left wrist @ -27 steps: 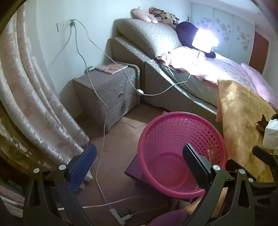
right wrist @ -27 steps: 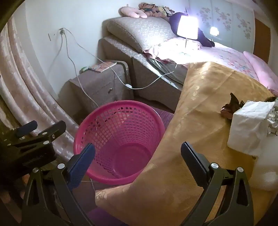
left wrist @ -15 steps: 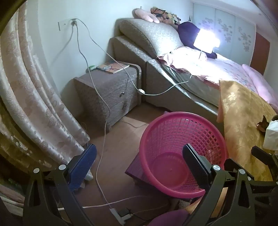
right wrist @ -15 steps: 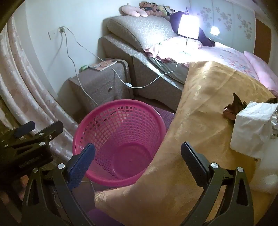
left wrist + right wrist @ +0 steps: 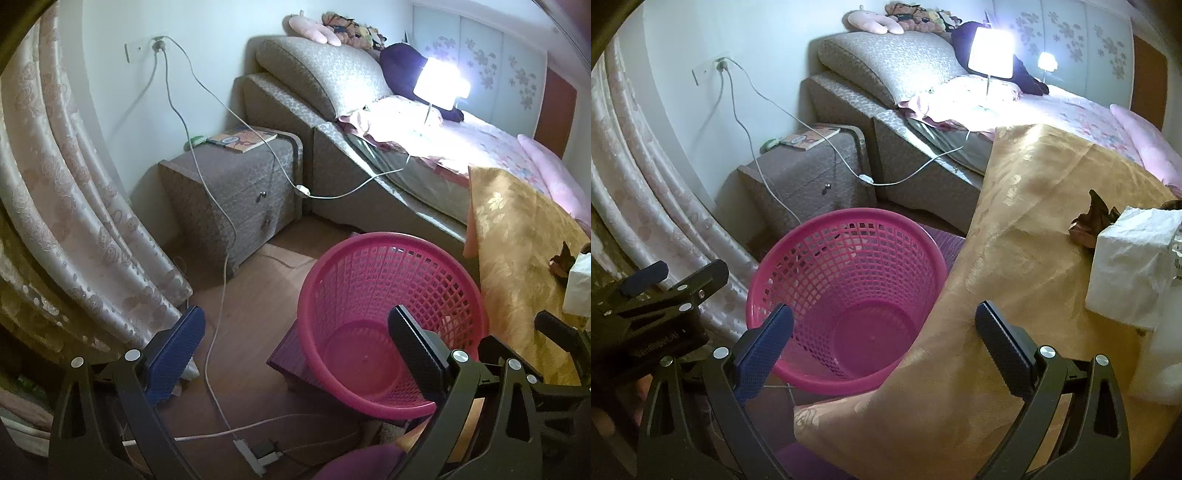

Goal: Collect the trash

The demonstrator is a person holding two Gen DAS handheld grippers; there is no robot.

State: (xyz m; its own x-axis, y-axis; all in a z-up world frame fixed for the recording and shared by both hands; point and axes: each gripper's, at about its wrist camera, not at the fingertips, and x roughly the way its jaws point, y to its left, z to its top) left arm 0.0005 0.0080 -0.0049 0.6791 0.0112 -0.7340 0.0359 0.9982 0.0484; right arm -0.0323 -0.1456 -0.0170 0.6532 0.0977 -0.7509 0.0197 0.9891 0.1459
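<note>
Trash sits on the gold-clothed bench [image 5: 1027,206], ahead and to the right of your right tongs [image 5: 882,336]: a crumpled brown scrap [image 5: 1089,221] touching a soft white wad [image 5: 1130,266], both probably light and crushable, so pinch each through its bunched middle. Your right tongs and left tongs [image 5: 295,343] both stand wide apart, holding nothing. Mind the bench edge beside the empty pink basket [image 5: 842,236] ahead of the tongs; open room lies above its rim.
</note>
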